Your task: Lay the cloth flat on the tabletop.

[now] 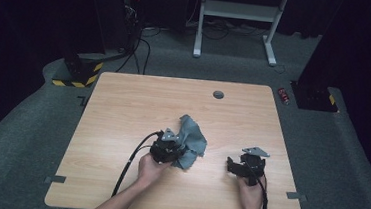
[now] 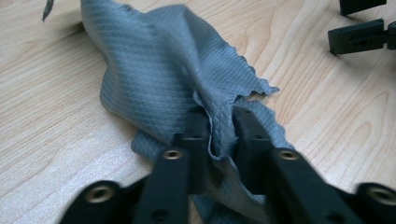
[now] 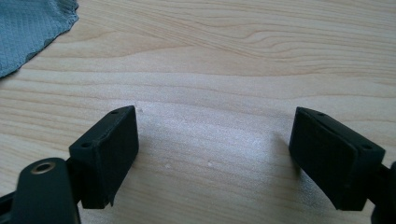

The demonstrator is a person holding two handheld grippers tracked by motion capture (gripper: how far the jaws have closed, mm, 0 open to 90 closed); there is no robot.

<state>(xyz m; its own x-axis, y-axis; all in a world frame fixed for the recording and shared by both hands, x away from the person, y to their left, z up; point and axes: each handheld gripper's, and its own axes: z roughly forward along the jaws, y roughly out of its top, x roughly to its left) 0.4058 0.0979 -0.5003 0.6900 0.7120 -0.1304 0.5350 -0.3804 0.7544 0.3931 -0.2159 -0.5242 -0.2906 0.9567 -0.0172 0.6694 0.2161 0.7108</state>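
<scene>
A crumpled grey cloth lies near the middle of the wooden table. My left gripper sits at the cloth's near left edge, shut on a fold of it. In the left gripper view the cloth is pinched between the two black jaws, with my left gripper low over the wood. My right gripper rests to the right of the cloth, apart from it. Its jaws stand wide open over bare wood, my right gripper holding nothing, and a corner of the cloth shows at the upper left.
A small round grommet is set in the table near its far edge. Beyond the table stand a white desk frame and dark equipment with cables on the carpet. Cables trail from both grippers toward the near edge.
</scene>
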